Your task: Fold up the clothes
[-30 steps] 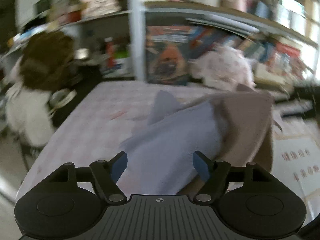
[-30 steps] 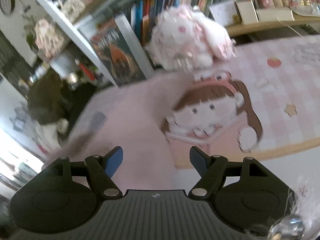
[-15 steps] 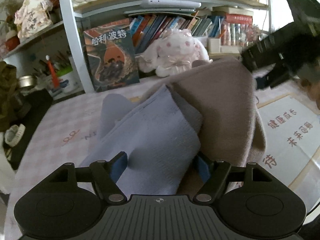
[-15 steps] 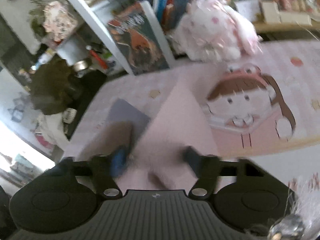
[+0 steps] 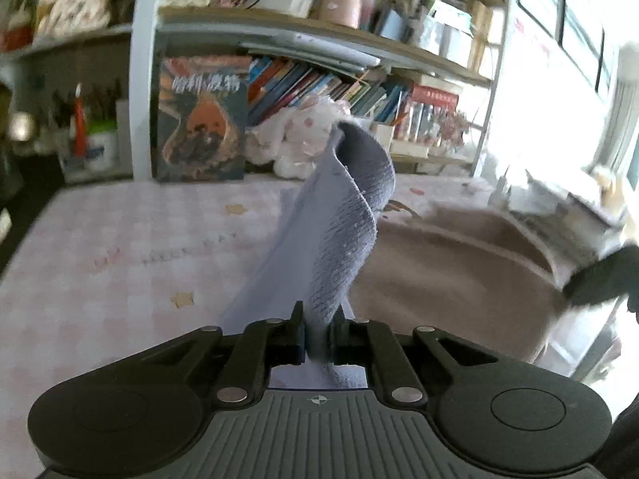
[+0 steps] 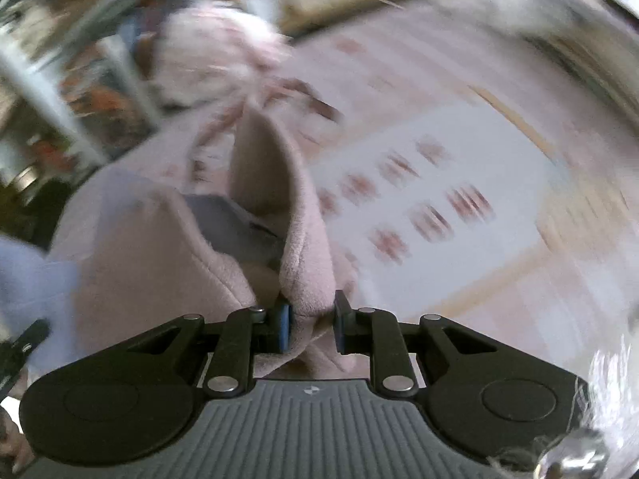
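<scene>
Both tongs gripping fabric
My left tongs [image 5: 318,333] are pinching twisted blue-grey cloth [image 5: 343,215]; right tongs [image 6: 310,325] are pinching fuzzy pink garment [image 6: 159,255].

We've got the counter [image 5: 100,239] as the reference: the towel [image 5: 459,275] lies on its right part, and the cloth [image 5: 343,215] rises from the counter just left of that towel, up into the left tongs [image 5: 317,333]. Behind the counter stands the shelf [image 5: 279,28], with a book [image 5: 199,119] and plush toy [image 5: 303,139] at the counter's back edge.
</scene>
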